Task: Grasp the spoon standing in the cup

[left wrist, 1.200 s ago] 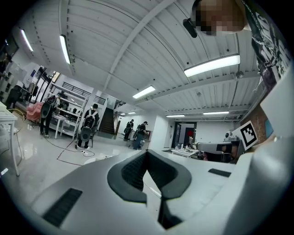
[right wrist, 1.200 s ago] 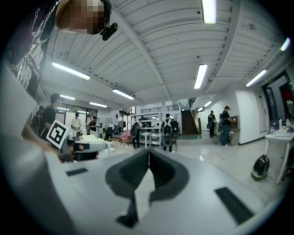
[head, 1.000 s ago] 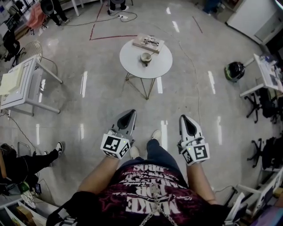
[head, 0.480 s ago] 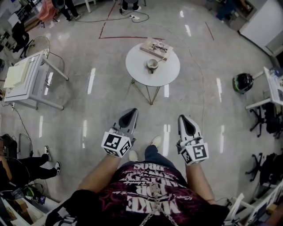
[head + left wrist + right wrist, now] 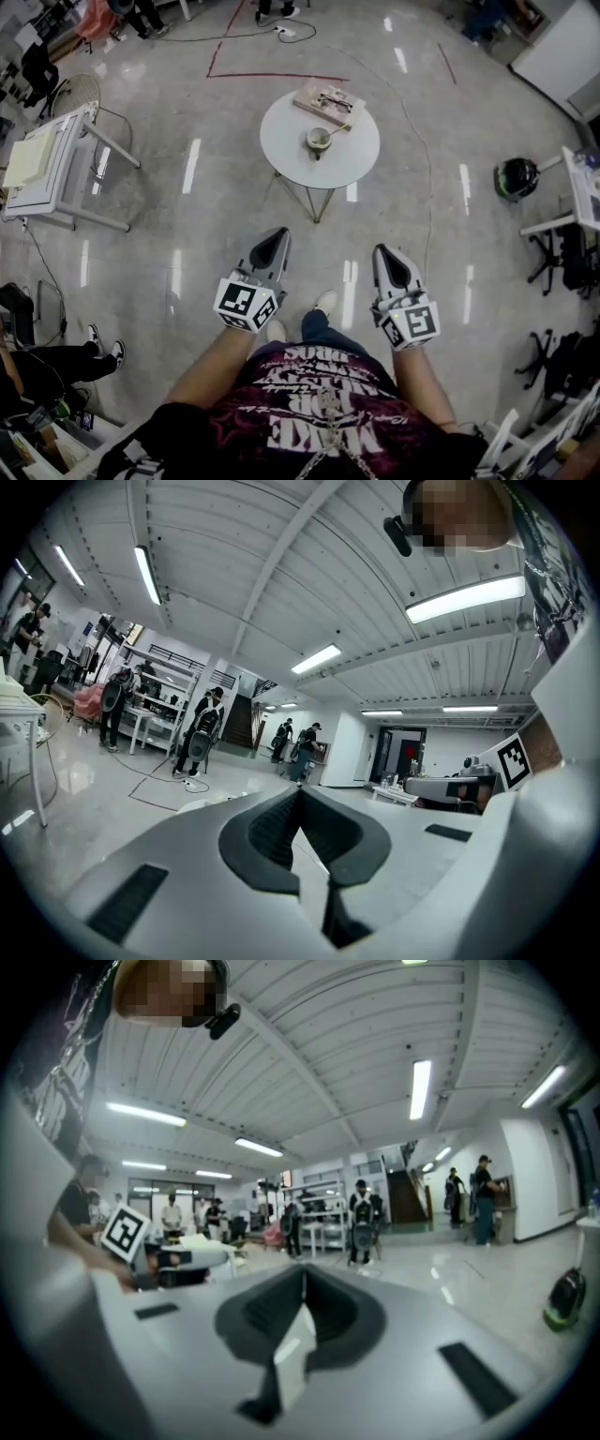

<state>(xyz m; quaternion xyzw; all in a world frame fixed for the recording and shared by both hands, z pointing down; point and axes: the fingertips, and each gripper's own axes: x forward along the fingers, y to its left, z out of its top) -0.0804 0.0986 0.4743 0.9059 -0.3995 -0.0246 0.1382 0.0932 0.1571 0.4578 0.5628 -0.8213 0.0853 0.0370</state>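
Note:
A small cup point(image 5: 318, 139) stands on a round white table point(image 5: 352, 159) on thin legs, well ahead of me. A spoon point(image 5: 328, 143) stands in the cup, its handle leaning right. Behind the cup lies a book with glasses point(image 5: 329, 100) on it. My left gripper point(image 5: 277, 235) and right gripper point(image 5: 385, 251) are held side by side in front of my body, far short of the table. Both point forward with their jaws closed together and nothing between them. The left gripper view point(image 5: 300, 790) and right gripper view point(image 5: 304, 1270) show jaw tips meeting; the cup is not seen there.
A white desk point(image 5: 52, 173) stands at the left and a dark helmet point(image 5: 515, 177) lies on the floor at the right, near office chairs point(image 5: 562, 244). A cable point(image 5: 424, 159) runs across the glossy floor past the table. A person's legs point(image 5: 66, 361) are at lower left.
The table with the cup has drawn nearer in the head view as I walk toward it. Both grippers stay shut, side by side in front of me.

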